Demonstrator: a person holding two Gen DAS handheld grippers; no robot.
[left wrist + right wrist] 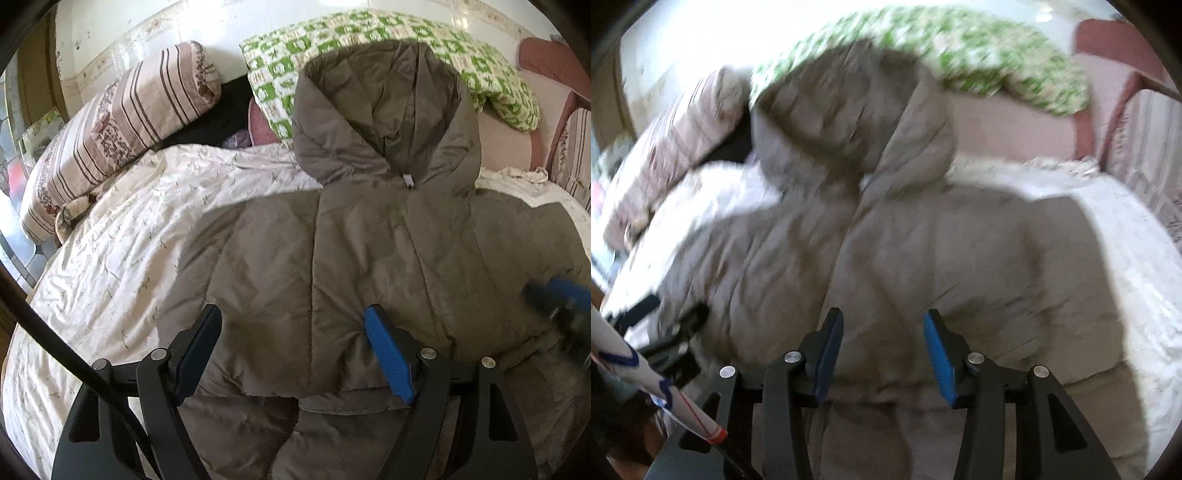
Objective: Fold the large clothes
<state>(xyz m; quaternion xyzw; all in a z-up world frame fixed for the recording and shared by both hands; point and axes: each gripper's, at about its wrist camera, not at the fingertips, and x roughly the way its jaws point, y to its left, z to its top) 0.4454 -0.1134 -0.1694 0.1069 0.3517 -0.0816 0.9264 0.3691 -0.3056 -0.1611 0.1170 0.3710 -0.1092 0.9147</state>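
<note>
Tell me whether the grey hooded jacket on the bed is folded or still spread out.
Partly folded. The jacket has its bottom turned up over the body, the doubled edge showing near the left gripper; its hood lies flat.

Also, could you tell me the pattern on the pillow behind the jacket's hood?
Green-and-white checks on the pillow, clearest in the left wrist view.

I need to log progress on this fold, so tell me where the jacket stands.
Done: the grey hooded puffer jacket lies spread on the white bedsheet, and its bottom hem looks turned up once. In hand: nothing; the left gripper and right gripper hover open above the jacket, gripping no fabric. Left: the hood is unfolded against the green patterned pillow, and the body needs folding.
</note>
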